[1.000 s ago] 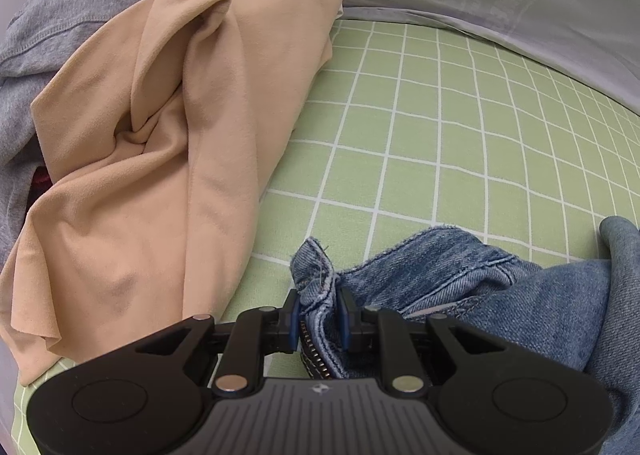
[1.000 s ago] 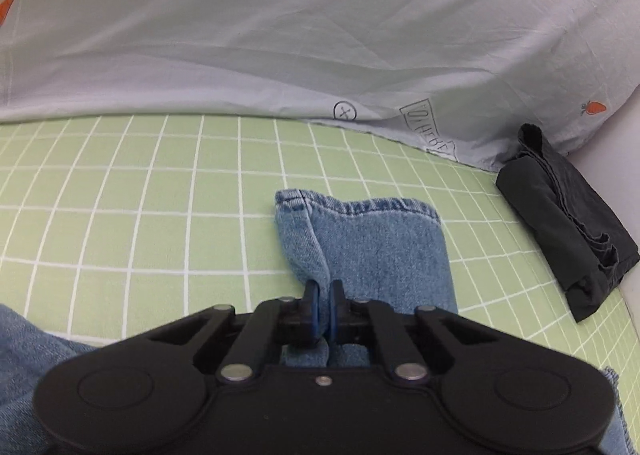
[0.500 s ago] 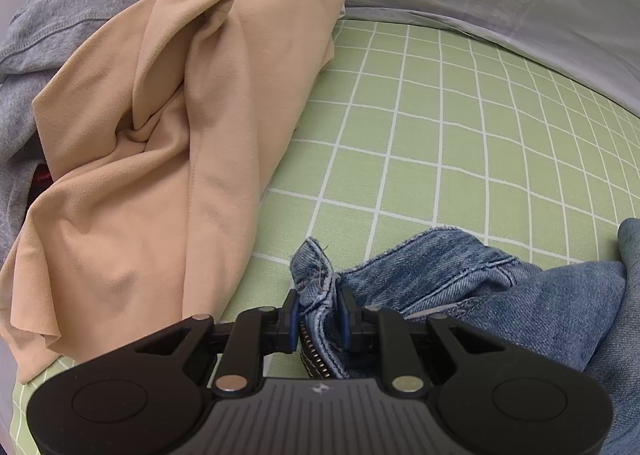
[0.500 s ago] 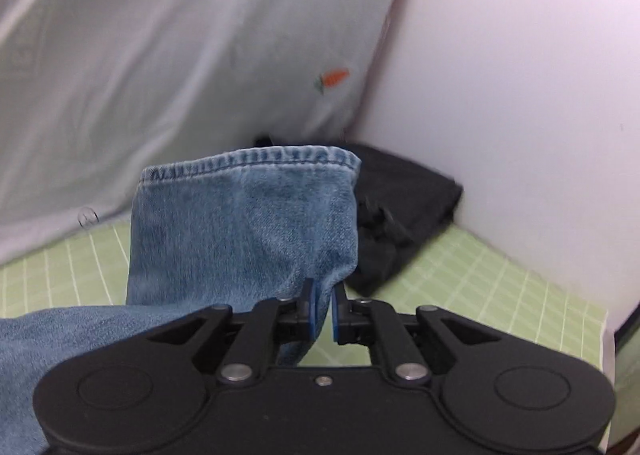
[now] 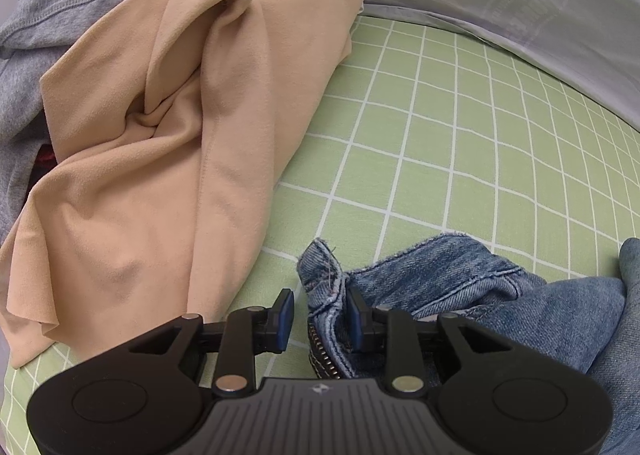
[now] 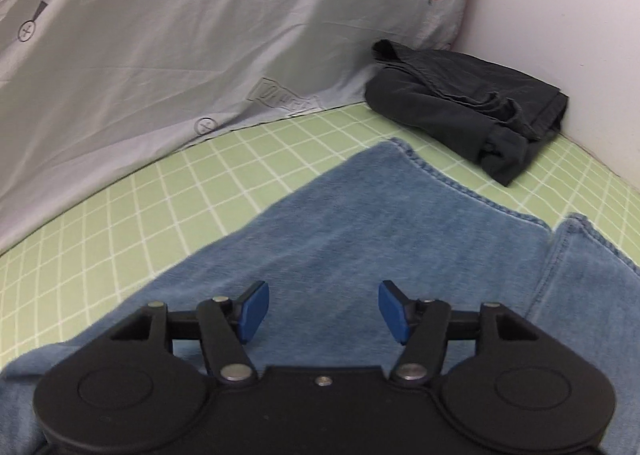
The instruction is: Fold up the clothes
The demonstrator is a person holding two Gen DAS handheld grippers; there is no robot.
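Both grippers opening over jeans; quilt print unreadable.

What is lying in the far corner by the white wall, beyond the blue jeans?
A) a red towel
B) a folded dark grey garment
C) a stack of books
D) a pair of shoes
B: in the right wrist view a folded dark grey garment sits on the green checked sheet against the white wall, past the jeans.
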